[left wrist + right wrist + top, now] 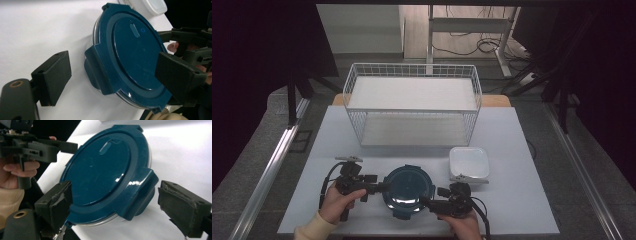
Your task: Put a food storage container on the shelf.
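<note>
Nearest the high camera, at the desk's [512,200] front edge, sits a round container with a dark blue clip-on lid [408,191], flat on the white surface and between the two grippers. One of its side latch tabs [141,192] lies in the gap of the right gripper [428,201], whose jaws stand wide on either side of that tab, the pads not pressing on it. From the other side the left gripper [382,187] comes in with its jaws also wide apart, straddling the opposite latch tab [96,68]; one jaw hangs over the lid's top, the other stands clear over bare desk. A hand in a cream sleeve [339,200] holds the left gripper, and another hand [464,224] holds the right. Just behind the container to the right lies a white square lid or tray [469,162]. Farther back stands a white wire basket rack [412,102] with two shelves.
</note>
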The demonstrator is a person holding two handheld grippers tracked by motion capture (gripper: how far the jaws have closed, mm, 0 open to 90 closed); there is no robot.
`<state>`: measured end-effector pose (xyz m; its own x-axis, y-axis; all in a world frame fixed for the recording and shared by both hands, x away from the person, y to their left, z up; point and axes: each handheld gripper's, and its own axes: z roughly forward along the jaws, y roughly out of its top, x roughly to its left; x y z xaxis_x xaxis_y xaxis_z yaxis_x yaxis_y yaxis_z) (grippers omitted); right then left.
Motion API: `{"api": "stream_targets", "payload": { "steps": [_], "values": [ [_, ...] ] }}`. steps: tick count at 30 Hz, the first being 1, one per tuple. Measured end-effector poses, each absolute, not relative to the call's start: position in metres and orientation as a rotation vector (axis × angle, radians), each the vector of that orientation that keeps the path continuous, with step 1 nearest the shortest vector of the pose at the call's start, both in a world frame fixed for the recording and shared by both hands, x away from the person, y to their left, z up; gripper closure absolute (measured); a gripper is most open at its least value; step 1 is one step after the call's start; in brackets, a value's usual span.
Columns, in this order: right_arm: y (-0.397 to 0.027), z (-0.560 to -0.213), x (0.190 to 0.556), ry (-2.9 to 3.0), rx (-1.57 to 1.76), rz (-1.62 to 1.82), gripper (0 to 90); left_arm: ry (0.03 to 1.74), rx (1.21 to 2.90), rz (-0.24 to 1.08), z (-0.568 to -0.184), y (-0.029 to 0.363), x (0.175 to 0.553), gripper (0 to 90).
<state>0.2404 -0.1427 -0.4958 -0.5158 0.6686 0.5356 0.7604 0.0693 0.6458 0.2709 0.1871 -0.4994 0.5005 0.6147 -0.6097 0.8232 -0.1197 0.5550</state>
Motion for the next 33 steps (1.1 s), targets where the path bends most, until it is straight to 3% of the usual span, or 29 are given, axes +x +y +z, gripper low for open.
{"api": "stream_targets", "payload": {
  "steps": [12, 20, 28, 33],
  "values": [
    [-0.137, -0.511, 0.249, -2.078, -1.552, -1.393, 14.1, 1.22, 1.789, -0.43, -0.519, 0.176, 0.278, 17.8],
    [-0.141, -0.517, 0.253, -1.973, -1.579, -1.391, 27.3, 1.241, 1.77, -0.453, -0.522, 0.173, 0.277, 26.0],
    [-0.138, -0.521, 0.256, -1.961, -1.592, -1.368, 25.1, 1.243, 1.771, -0.471, -0.523, 0.171, 0.277, 24.1],
    [-0.139, -0.516, 0.257, -1.985, -1.598, -1.361, 30.8, 1.284, 1.75, -0.479, -0.522, 0.172, 0.275, 25.8]
  ]
}}
